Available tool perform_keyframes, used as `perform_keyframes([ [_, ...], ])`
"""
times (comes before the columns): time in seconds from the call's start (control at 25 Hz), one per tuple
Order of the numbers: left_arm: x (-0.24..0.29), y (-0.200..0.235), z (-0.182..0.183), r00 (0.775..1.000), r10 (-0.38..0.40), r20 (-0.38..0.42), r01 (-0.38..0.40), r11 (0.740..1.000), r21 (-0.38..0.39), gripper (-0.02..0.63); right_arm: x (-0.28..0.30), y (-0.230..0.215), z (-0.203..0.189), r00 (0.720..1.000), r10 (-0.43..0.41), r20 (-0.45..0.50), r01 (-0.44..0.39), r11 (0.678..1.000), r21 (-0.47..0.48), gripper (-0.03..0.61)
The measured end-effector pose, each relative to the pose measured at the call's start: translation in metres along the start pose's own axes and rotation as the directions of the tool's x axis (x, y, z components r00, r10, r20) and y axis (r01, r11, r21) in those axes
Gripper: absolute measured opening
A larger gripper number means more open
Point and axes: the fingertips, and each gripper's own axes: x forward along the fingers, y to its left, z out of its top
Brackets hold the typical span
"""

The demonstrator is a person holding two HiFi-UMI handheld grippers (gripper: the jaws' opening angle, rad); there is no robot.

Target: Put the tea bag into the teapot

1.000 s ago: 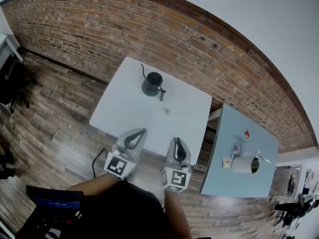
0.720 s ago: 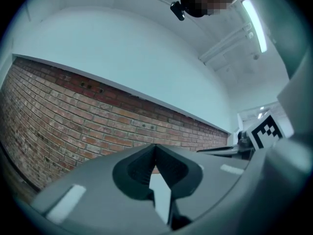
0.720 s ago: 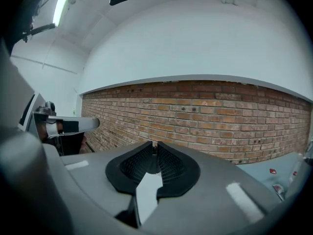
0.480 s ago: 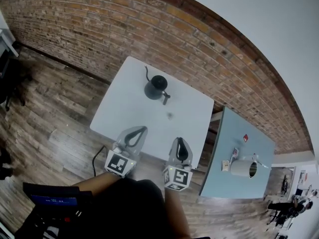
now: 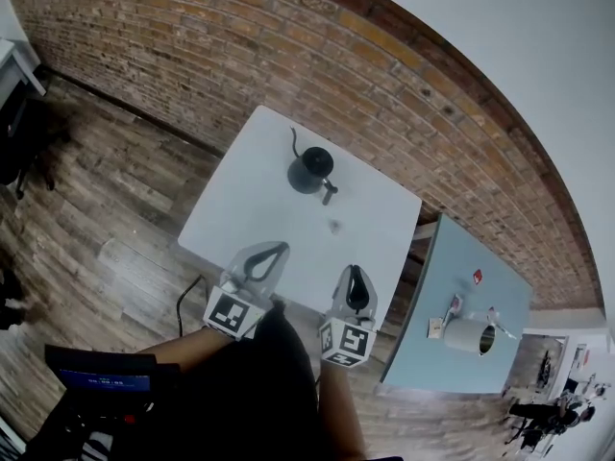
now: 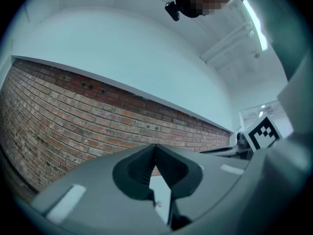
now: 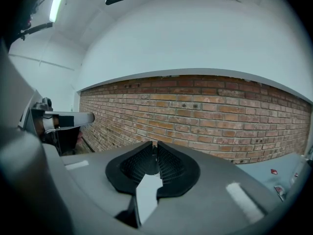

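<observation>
My left gripper [image 5: 277, 251] and right gripper [image 5: 355, 275] have edged toward the white square counter [image 5: 250, 190], jaws narrow and empty. The small tea bag [image 5: 334, 226] waits untouched near the black gooseneck teapot [image 5: 311, 172].

Teapot [image 5: 311, 172] on table [image 5: 248, 200], far side, near wall [image 5: 288, 56]. Tea bag [image 5: 334, 226] on table just before teapot, not touching it. Second table [image 5: 485, 279] to the right, container [image 5: 468, 336] on it. Left gripper [image 5: 277, 249] and right gripper [image 5: 356, 270] side by side at the near edge.
</observation>
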Motion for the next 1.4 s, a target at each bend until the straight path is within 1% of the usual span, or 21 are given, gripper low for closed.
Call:
perform_keyframes([
  [0.2, 0.01, 0.004, -0.002, 1.0, 0.02, -0.003, -0.02, 1.0, 0.012, 0.0, 0.015, -0.003, 0.0, 1.0, 0.032, 0.002, -0.032, 1.0, -0.001, 0.034],
  [0.52, 0.036, 0.01, -0.006, 0.998, 0.069, -0.001, -0.069, 0.997, 0.034, -0.001, 0.05, -0.014, 0.003, 0.994, 0.111, 0.004, -0.11, 0.994, -0.009, 0.034],
  [0.6, 0.043, 0.01, -0.003, 0.996, 0.083, 0.01, -0.083, 0.996, 0.036, 0.0, 0.061, -0.017, 0.003, 0.991, 0.137, 0.002, -0.137, 0.991, -0.011, 0.041],
  [0.72, 0.05, 0.013, 0.0, 0.993, 0.115, 0.018, -0.115, 0.993, 0.035, 0.0, 0.079, -0.015, -0.001, 0.982, 0.191, -0.007, -0.191, 0.981, -0.018, 0.067],
  [0.96, 0.075, 0.018, -0.006, 0.987, 0.158, 0.013, -0.158, 0.986, 0.06, 0.0, 0.121, -0.019, 0.001, 0.965, 0.263, -0.015, -0.263, 0.964, -0.04, 0.084],
  [1.24, 0.095, 0.028, -0.011, 0.976, 0.219, 0.003, -0.218, 0.973, 0.075, 0.0, 0.17, -0.012, -0.012, 0.928, 0.362, -0.085, -0.368, 0.927, -0.073, 0.123],
  [1.4, 0.099, 0.031, -0.014, 0.966, 0.26, 0.005, -0.26, 0.963, 0.073, 0.0, 0.189, -0.01, -0.012, 0.911, 0.402, -0.085, -0.409, 0.907, -0.095, 0.123],
])
